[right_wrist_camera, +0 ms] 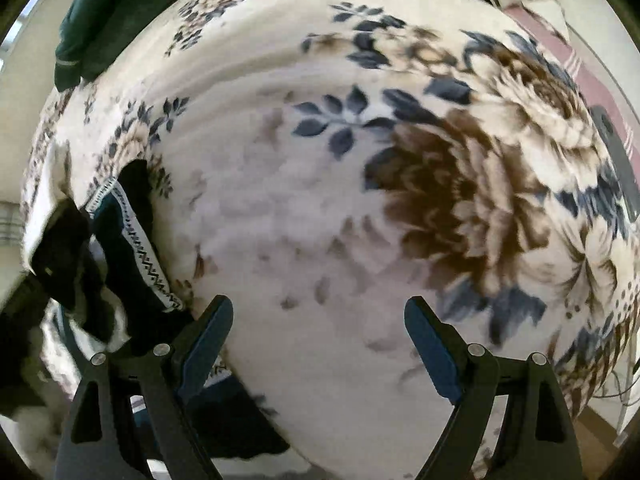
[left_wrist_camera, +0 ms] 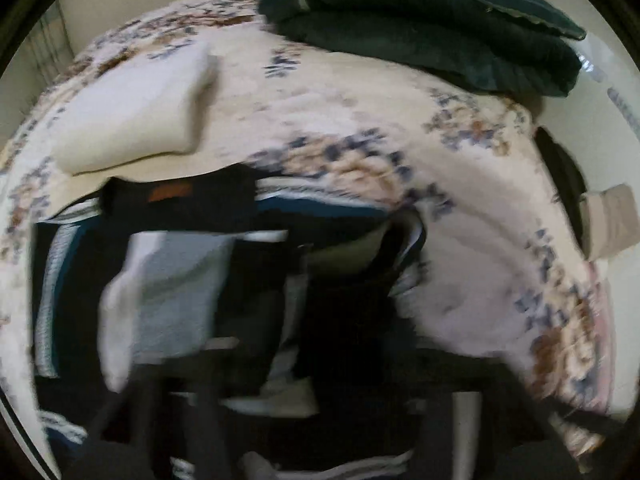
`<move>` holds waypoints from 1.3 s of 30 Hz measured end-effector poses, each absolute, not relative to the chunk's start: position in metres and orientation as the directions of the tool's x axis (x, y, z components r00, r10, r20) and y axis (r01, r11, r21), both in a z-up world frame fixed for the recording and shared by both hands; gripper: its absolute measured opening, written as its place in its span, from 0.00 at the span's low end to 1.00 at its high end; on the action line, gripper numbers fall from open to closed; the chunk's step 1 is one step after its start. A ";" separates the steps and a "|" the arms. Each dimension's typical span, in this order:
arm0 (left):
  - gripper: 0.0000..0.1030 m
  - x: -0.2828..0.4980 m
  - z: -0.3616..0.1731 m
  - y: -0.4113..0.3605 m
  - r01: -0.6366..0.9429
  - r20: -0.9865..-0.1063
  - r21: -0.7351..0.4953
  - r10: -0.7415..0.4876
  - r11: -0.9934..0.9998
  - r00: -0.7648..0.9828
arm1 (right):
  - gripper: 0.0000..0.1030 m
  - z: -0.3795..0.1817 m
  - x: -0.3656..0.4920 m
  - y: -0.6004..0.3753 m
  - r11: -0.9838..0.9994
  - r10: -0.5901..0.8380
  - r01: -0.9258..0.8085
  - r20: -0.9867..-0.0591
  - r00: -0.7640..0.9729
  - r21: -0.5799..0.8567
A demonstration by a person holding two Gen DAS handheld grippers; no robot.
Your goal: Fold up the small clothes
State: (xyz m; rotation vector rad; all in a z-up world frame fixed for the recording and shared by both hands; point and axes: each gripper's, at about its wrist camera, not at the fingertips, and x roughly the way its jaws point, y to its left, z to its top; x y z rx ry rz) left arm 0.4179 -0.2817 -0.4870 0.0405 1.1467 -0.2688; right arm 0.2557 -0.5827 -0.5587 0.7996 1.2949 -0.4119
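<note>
Hovering over the heap of small clothes (left_wrist_camera: 208, 280) now, the left gripper (left_wrist_camera: 312, 440) is badly smeared by blur; I cannot tell from its view how the tongs stand, and nothing is clearly pinched; the right gripper (right_wrist_camera: 318, 320) has its tongs spread wide and empty over the floral blanket (right_wrist_camera: 320, 184), with a dark garment with a patterned white band (right_wrist_camera: 132, 256) just beside its near finger; best, I'd judge, to single out one piece by an edge or corner before lifting, not a bunch; a folded cream cloth (left_wrist_camera: 132, 112) already sits apart on the blanket; no basket or box is in view.
</note>
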 end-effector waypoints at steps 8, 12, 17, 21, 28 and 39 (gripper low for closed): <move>0.86 0.356 -0.506 -0.128 -0.023 -0.910 0.182 0.178 0.983 0.374 | 0.87 -0.543 0.327 -0.547 0.636 0.404 0.555 -0.844 0.353 0.536; 0.86 0.336 -0.531 -0.051 -0.173 -0.919 0.258 0.297 0.950 0.259 | 0.87 -0.561 0.402 -0.501 0.660 0.488 0.481 -0.816 0.310 0.578; 0.86 0.326 -0.537 -0.004 -0.274 -0.906 0.285 0.351 0.919 0.236 | 0.07 -0.599 0.458 -0.451 0.771 0.448 0.422 -0.877 0.172 0.477; 0.86 0.324 -0.539 0.014 -0.326 -0.908 0.242 0.332 0.914 0.254 | 0.08 -0.577 0.451 -0.448 0.864 0.316 0.349 -0.931 0.184 0.363; 0.86 0.319 -0.553 0.022 -0.278 -0.919 0.187 0.267 0.942 0.289 | 0.45 -0.553 0.444 -0.517 0.702 0.428 0.527 -0.875 0.226 0.480; 0.93 0.268 -0.548 0.001 -0.330 -0.910 0.268 0.350 0.905 0.222 | 0.44 -0.652 0.551 -0.519 0.612 0.641 0.545 -0.763 0.084 0.574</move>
